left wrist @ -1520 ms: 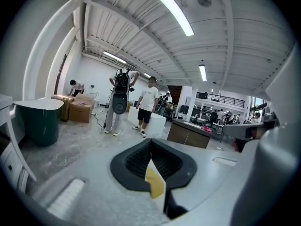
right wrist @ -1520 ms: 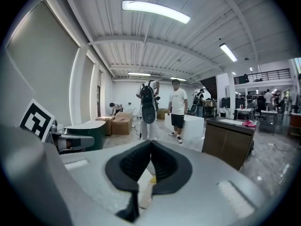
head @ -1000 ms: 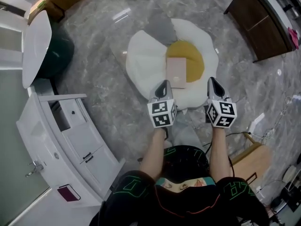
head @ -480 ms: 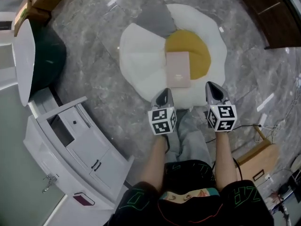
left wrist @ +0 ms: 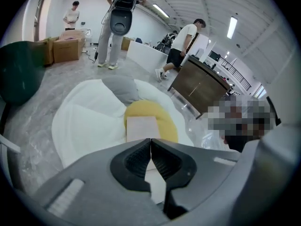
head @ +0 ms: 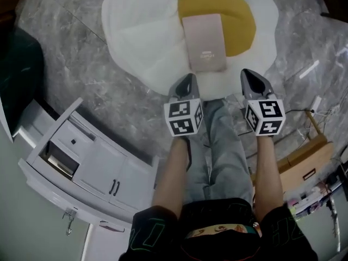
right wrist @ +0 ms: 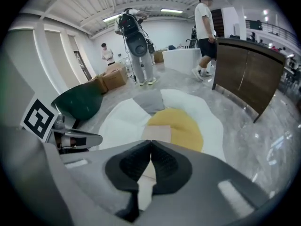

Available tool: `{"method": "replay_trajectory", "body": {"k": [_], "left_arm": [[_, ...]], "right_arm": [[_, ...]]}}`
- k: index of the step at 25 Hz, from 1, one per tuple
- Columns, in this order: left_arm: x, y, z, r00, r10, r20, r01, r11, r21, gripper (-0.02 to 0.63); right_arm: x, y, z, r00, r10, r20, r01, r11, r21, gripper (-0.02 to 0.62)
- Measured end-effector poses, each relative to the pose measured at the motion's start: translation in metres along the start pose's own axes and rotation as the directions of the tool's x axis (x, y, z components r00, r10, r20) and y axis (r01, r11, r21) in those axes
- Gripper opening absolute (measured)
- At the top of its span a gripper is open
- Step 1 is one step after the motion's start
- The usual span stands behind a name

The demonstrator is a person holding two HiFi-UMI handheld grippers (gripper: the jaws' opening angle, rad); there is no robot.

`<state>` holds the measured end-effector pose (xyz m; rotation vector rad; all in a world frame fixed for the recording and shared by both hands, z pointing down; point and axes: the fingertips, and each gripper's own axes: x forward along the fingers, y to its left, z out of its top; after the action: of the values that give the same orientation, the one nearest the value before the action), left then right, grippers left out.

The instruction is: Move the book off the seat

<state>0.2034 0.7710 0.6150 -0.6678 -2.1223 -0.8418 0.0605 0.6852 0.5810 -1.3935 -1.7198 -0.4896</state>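
Book (head: 204, 42) is laid flat on the fried-egg seat cushion (head: 141, 42), partly over the yolk (head: 239, 20). Left gripper (head: 187, 81) and right gripper (head: 250, 78) are seen closed, empty, just short of it. Jaws should be opened before the near edge is pinched.

We looked steeply down from the head onto the seat (head: 141, 42). Both gripper views faced it low and close along their jaws, sharing seat and book (head: 204, 42).

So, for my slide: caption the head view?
Left gripper and right gripper, both shut, near pink book on egg-shaped seat.
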Motion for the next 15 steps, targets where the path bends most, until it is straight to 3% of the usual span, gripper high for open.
{"method": "replay_trajectory", "body": {"k": [4, 6, 8, 15], "left_arm": [[0.036, 0.013, -0.018, 0.999, -0.036, -0.037, 0.036, 0.999, 0.017, 0.014], [0.055, 0.021, -0.027, 0.997, -0.044, -0.055, 0.045, 0.999, 0.008, 0.015], [0.077, 0.031, -0.035, 0.996, -0.055, -0.071, 0.055, 0.998, -0.007, 0.023], [0.134, 0.046, -0.074, 0.977, -0.133, -0.169, 0.133, 0.991, -0.011, 0.189]], "right_arm": [[0.044, 0.003, -0.023, 0.998, 0.040, -0.047, -0.040, 0.999, -0.014, 0.014], [0.066, 0.004, -0.037, 0.995, 0.058, -0.083, -0.059, 0.998, -0.008, 0.090], [0.088, 0.000, -0.049, 0.992, 0.058, -0.113, -0.058, 0.998, 0.004, 0.110], [0.143, -0.019, -0.096, 0.981, 0.028, -0.194, -0.024, 0.999, 0.025, 0.174]]}}
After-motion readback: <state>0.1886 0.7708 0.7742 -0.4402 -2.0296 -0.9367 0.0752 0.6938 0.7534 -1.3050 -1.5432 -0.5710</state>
